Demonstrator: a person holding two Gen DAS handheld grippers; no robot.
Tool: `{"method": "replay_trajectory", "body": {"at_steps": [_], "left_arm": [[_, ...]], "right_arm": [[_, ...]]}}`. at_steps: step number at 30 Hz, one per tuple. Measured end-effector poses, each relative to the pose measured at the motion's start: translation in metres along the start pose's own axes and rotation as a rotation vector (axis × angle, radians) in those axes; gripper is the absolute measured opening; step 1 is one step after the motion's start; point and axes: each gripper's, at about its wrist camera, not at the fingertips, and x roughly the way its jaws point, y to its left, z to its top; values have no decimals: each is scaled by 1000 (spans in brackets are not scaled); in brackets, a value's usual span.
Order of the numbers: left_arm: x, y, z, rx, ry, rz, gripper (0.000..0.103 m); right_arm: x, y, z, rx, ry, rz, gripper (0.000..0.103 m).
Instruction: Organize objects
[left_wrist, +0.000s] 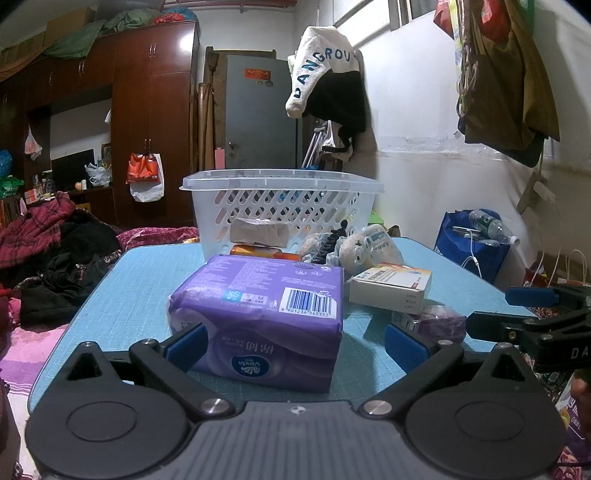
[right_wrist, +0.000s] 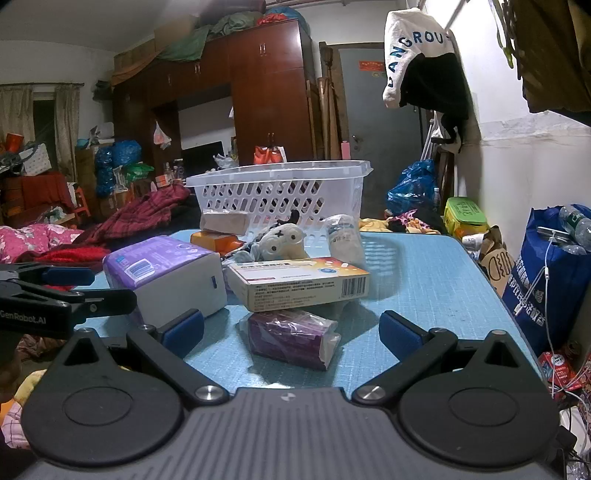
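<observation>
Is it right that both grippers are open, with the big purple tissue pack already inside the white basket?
Not quite. Both the left gripper and right gripper are open, but the purple tissue pack lies on the blue table, in front of the white basket. The left wrist view shows it.

Dim indoor light, sharp focus, fisheye-bent edges.
</observation>
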Motion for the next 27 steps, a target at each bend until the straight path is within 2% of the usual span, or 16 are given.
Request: {"method": "replay_trajectory", "body": {"at_steps": [8,9,19,27], "left_arm": [[1,3,0,-7,-2,-2,103],[1,3,0,-8,-2,-3,103],[1,3,1,-12,-4,-4,103],[1,4,0,-10,-4,-4,103]], "right_arm": [[0,-1,0,0,-2,0,103],[-19,-1,-2,0,-3,0,103],[1,0,0,0,-3,1,103],[1,1,0,3,-2,6,103]]}}
